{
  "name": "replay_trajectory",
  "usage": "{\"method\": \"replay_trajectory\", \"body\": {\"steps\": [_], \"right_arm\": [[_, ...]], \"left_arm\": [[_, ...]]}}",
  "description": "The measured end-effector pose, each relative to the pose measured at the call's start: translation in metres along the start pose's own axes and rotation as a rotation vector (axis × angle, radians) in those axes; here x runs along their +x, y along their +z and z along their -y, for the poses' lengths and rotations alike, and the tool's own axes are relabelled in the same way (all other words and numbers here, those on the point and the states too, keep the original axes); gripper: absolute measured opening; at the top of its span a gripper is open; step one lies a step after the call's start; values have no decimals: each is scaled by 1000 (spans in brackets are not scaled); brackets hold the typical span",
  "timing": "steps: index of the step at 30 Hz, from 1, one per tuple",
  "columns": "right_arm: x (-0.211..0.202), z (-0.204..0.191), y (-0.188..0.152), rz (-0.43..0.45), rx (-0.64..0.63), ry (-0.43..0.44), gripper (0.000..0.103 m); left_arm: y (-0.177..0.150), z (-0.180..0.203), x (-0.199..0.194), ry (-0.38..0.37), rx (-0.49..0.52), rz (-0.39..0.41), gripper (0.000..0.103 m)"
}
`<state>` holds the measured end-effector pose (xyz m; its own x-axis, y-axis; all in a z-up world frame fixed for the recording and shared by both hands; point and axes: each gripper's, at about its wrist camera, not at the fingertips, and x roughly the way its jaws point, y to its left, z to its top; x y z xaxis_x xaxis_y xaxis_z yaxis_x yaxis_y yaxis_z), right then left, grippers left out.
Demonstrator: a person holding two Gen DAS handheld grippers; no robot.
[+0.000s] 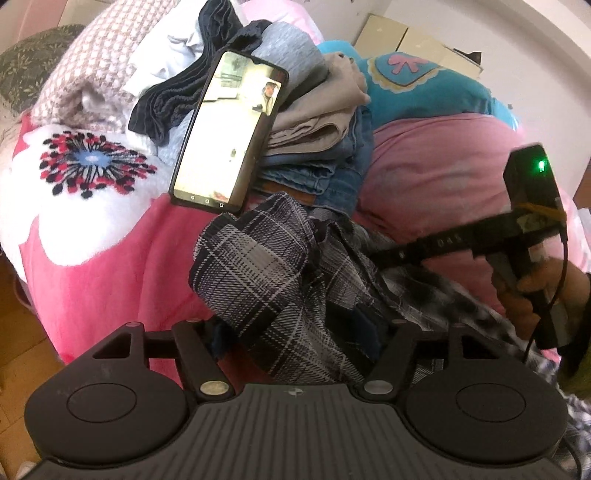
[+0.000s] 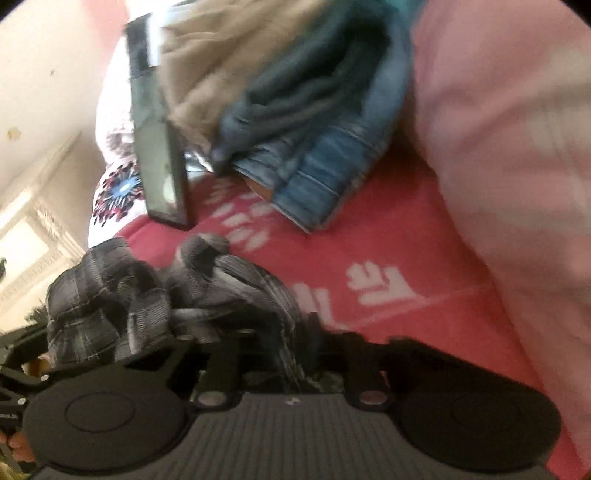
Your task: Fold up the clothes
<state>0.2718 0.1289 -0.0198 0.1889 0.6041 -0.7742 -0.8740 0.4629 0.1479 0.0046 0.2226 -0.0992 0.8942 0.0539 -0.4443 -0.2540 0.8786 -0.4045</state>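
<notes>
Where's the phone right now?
Left wrist view, upper centre: the phone leans screen-up against the folded pile, beige garment on its right, its bottom edge on the pink blanket.

A bed under a pink blanket (image 1: 92, 280) with a white flower print fills the room's middle (daylight falls evenly on it). Behind it stand a pale wall (image 1: 332, 11) and cardboard boxes (image 1: 391, 33); wooden floor (image 1: 22, 332) shows at the left.

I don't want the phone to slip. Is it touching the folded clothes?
Touching. Left wrist view: the phone leans against the folded clothes.
</notes>
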Motion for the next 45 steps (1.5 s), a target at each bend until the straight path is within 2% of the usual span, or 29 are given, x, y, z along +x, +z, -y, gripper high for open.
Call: {"method": "replay_trajectory", "body": {"steps": [3, 8, 9, 10, 11, 13, 17, 19, 21, 24, 26, 27, 29, 35, 36, 38, 41, 43, 45], "right_arm": [[8, -12, 13, 45, -41, -23, 6], [38, -6, 15, 46, 3, -22, 8], [36, -3, 15, 44, 13, -17, 11], [30, -1, 15, 33, 32, -11, 19], [19, 1, 14, 35, 44, -15, 34], [-9, -1, 11, 64, 49, -31, 49], [-52, -15, -8, 83, 42, 51, 50], [-54, -29, -20, 69, 34, 105, 50], [-43, -48, -29, 27, -2, 116, 50], [-23, -66, -34, -23, -57, 59, 42], [-18, -72, -35, -26, -52, 38, 15], [-21, -76, -35, -17, -49, 30, 11], [-33, -86, -36, 19, -59, 1, 9], [-72, -117, -40, 135, -168, -182, 4], [-78, -118, -38, 148, -186, -212, 4], [-88, -120, -33, 174, -223, -273, 4], [-88, -113, -28, 182, -272, -372, 4], [-83, -105, -27, 166, -273, -408, 4], [-76, -94, -25, 144, -206, -330, 4]], "left_arm": [[1, -1, 0, -7, -4, 3, 66], [0, -3, 1, -17, -2, -5, 68], [1, -4, 0, -22, -4, -6, 68], [1, -5, -2, -29, -11, -6, 68], [2, -7, -3, -35, -19, -6, 69], [1, -8, -4, -36, -18, -4, 69], [0, -9, -8, -29, -4, 1, 69], [-1, -9, -10, -20, 11, 2, 69], [-2, -8, -12, -8, 21, 3, 69], [-2, -7, -16, 11, 42, 6, 69], [-1, -6, -19, 27, 53, 12, 70], [-1, -6, -21, 30, 56, 13, 70], [1, -7, -25, 29, 51, 16, 71], [9, -6, -33, 24, 34, 30, 71], [11, -4, -33, 25, 34, 30, 72], [13, -1, -29, 38, 40, 16, 81], [13, 3, -22, 61, 41, -14, 82], [13, 3, -22, 59, 33, -11, 82], [13, 3, -22, 56, 28, -7, 82]]}}
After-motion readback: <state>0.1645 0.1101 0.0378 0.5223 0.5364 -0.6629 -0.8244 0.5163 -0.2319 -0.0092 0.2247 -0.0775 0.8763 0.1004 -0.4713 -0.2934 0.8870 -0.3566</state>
